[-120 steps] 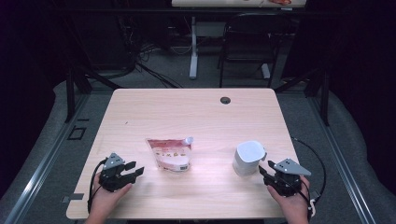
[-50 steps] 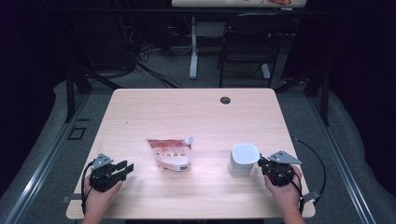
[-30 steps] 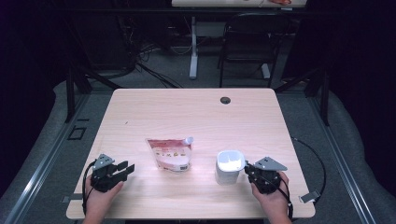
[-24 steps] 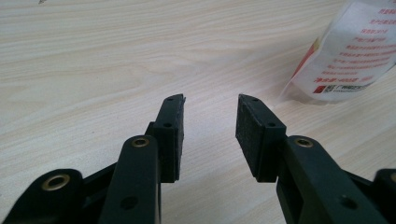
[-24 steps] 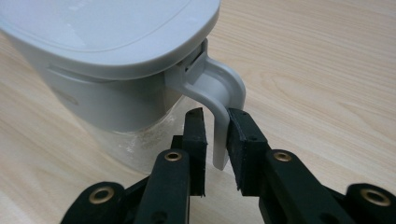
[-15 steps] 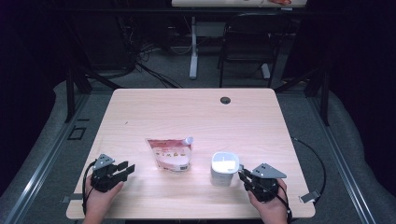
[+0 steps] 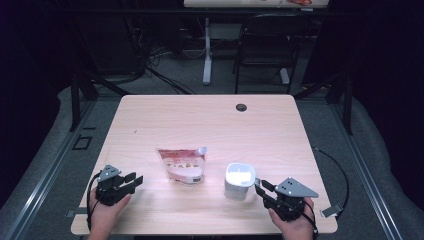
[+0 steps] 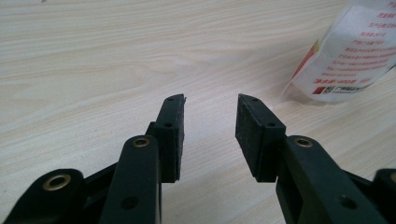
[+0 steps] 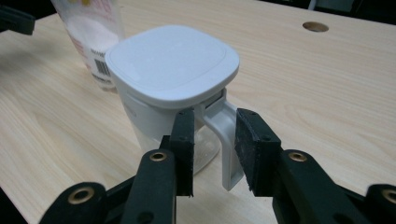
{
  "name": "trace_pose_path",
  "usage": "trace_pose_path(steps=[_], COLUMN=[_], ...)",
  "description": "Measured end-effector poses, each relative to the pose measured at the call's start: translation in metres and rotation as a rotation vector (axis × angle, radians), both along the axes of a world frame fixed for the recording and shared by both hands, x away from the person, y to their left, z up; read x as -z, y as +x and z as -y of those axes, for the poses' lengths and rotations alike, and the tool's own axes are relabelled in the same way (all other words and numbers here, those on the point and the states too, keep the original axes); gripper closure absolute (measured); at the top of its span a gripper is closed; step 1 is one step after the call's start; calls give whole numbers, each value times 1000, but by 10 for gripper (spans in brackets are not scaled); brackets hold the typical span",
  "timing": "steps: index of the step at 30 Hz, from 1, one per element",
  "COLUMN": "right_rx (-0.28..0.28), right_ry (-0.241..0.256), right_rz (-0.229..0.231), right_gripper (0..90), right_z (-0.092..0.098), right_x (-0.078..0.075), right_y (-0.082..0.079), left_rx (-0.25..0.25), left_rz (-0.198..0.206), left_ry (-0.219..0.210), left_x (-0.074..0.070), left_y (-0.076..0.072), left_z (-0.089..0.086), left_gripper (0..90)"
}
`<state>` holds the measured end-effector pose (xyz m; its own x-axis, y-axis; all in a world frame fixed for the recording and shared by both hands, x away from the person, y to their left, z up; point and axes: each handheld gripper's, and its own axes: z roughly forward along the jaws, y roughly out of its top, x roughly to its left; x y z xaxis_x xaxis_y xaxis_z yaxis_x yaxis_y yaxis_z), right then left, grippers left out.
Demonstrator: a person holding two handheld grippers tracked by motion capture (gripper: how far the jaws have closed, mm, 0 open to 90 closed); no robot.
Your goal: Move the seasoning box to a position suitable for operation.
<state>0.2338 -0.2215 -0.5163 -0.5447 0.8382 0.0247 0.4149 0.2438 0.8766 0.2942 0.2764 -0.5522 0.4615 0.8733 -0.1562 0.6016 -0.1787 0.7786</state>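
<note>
Sliding leftward over the last few seconds, the white lidded jug [image 7: 239, 181] now stands upright near the front edge of the table [image 7: 200, 120], just right of the spouted refill pouch [image 7: 182, 164], where earlier it stood well out toward the right side. In the right gripper view its square white lid [image 9: 172, 61] sits flat on a clear body, and its white handle [image 9: 225, 135] points straight back at the right gripper [image 9: 214, 140]. That gripper's jaws flank the handle, one on each side, with a sliver of gap showing at either pad, so the hold looks loose or only just closing rather than clenched; I cannot tell whether the pads actually bear on it. The move has brought jug and pouch close together, which suggests the pouch is to be emptied into the jug, with the lid yet to come off. The pouch lies flat, label up, spout toward the far right. The left gripper [image 8: 209, 126] rests near the front left corner, jaws parted and holding nothing, aimed at bare wood with the pouch's corner [image 8: 355, 51] off to one side.
</note>
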Motion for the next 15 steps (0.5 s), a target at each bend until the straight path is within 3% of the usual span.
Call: trace_pose_path(steps=[5, 11, 15], right_rx=[16, 35, 32], right_ry=[33, 11, -3], right_rz=[1, -26, -19], right_gripper=[746, 778, 828], right_z=[2, 1, -1], right_x=[-3, -12, -18], right_y=[4, 12, 15], left_rx=[6, 5, 6], left_rz=[-1, -2, -3], left_ry=[6, 5, 5], left_x=[-1, -1, -1], left_y=[0, 0, 0], left_z=[1, 1, 1], left_gripper=[617, 613, 610])
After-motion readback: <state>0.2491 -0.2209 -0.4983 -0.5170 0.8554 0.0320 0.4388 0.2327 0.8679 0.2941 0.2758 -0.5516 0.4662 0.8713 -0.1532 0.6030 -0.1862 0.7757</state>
